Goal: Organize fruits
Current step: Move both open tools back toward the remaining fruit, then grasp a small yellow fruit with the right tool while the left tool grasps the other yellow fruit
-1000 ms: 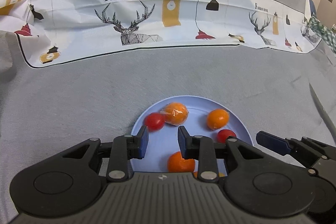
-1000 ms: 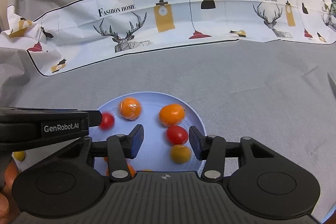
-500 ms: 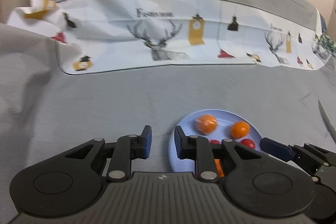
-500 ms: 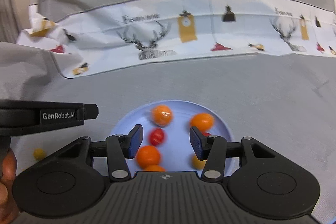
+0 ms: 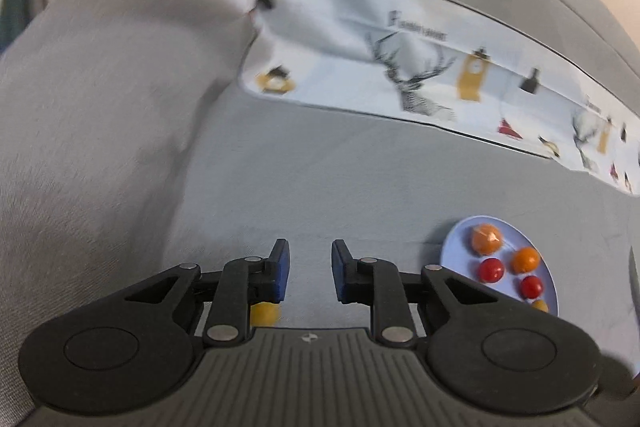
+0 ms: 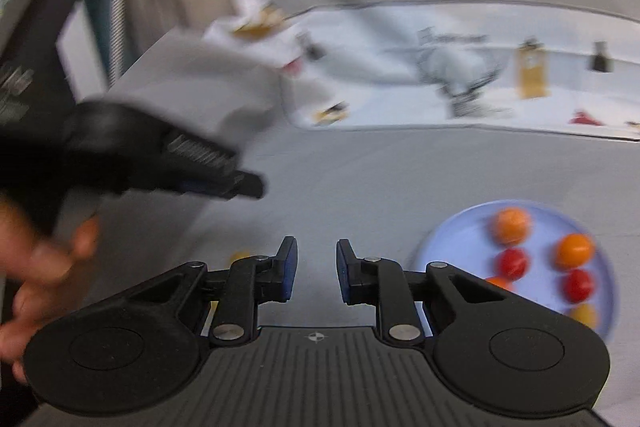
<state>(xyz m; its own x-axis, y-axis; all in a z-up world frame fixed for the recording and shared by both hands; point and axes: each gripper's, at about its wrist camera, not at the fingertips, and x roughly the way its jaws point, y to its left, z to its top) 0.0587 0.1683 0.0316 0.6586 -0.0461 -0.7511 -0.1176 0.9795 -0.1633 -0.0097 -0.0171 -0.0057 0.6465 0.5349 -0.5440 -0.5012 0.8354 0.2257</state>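
Both claws have swung away from the pale blue round plate (image 5: 464,245), which a second ago lay straight ahead of each and now sits off to the right of the fingers in both wrist views. The plate holds small orange fruits (image 5: 485,238) and red cherry tomatoes (image 5: 491,270).

The left claw (image 5: 306,277) has narrowed its jaws to a slim gap with nothing between them: clenched and empty. The right claw (image 6: 312,275) has just been closing too, and it grips nothing either.

A small yellow fruit (image 5: 264,313) lies on the grey cloth (image 5: 320,187) just behind the left claw's left finger, outside the plate. Judging by that, the stray fruit is the next target, and the jaws must reopen first.
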